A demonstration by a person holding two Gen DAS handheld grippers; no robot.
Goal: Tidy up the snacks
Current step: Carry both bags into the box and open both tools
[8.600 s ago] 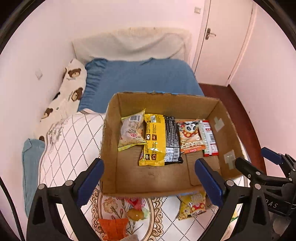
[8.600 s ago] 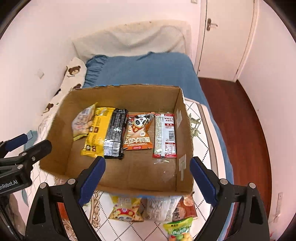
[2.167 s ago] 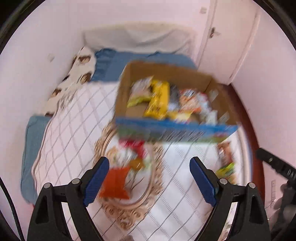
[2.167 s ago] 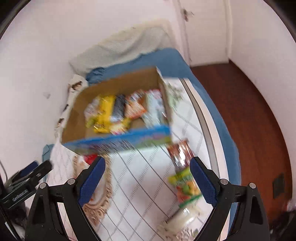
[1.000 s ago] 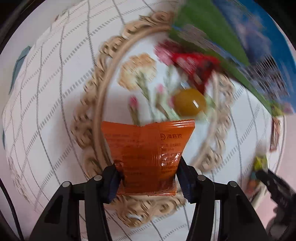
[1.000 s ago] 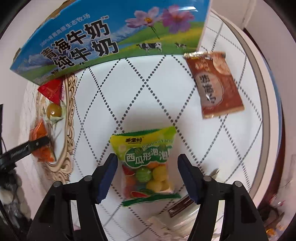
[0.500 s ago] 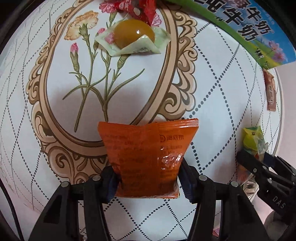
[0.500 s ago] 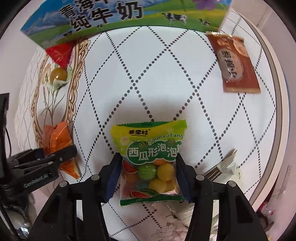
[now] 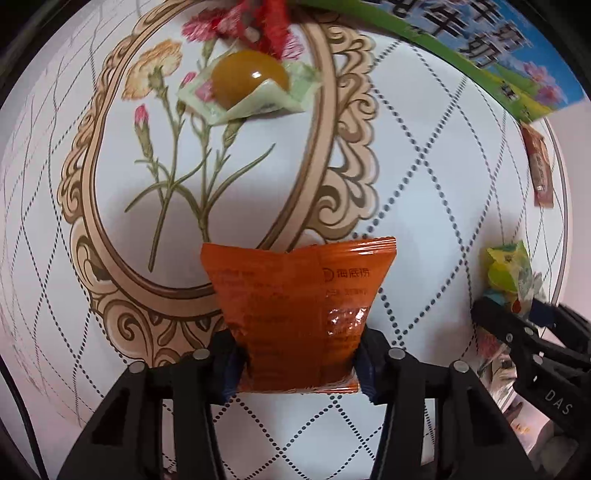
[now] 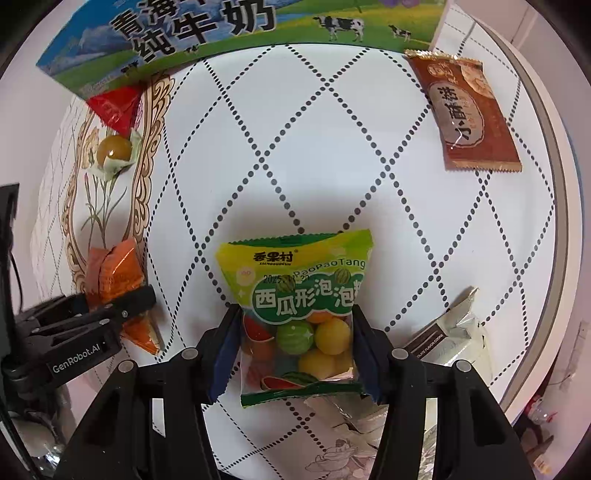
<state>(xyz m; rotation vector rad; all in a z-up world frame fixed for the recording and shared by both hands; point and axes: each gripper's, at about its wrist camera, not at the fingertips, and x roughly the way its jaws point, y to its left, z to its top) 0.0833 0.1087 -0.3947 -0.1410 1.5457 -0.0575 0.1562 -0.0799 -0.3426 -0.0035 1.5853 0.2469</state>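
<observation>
Already the left gripper (image 9: 297, 365) is clenched on the orange snack packet (image 9: 295, 314), and the right gripper (image 10: 295, 354) grips the green bubble-gum bag (image 10: 295, 314) low down (slick film). Either could slip free or spill over the milk carton box (image 10: 229, 33) at the far edge.

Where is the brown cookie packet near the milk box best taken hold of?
Across its two long side edges, mid-length, coming straight down from above. The brown cookie packet lies flat on the quilt, clear of the milk box, narrower than long, so the jaws would likely span it.
</observation>
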